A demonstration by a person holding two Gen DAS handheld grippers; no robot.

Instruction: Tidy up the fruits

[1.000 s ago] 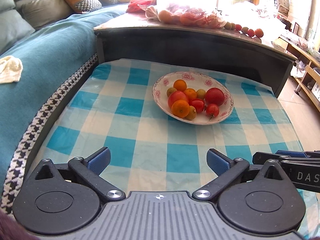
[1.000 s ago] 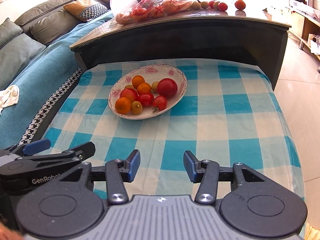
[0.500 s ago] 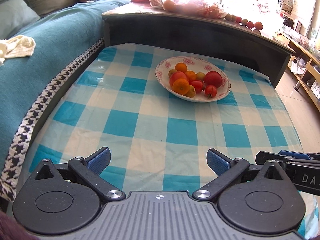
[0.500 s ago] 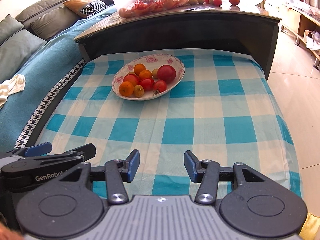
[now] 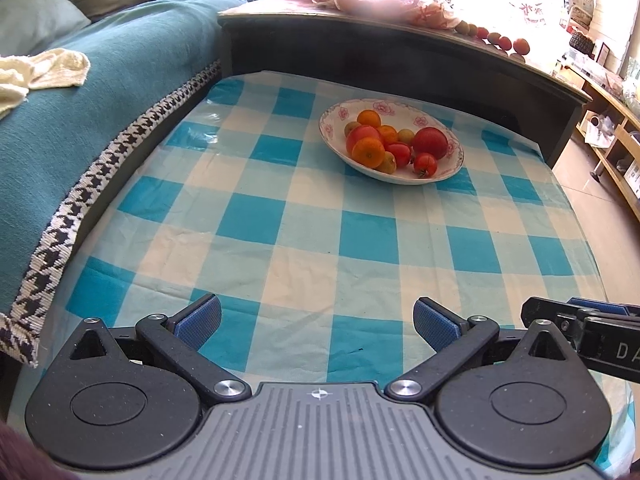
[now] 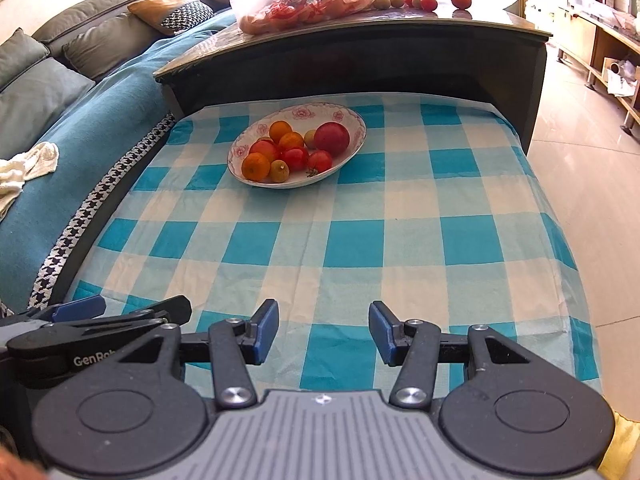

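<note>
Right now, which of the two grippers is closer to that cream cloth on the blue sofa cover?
Left. The left gripper is on the side of the sofa, with the cream cloth ahead to its left. The right gripper sits on its far side, farther away.

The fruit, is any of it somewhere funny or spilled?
Nothing has spilled. The flowered bowl sits level on the checked cloth, fruit piled inside. The odd bit: a few loose fruits sit in a row on the dark raised shelf beside a plastic bag, not in the bowl.
</note>
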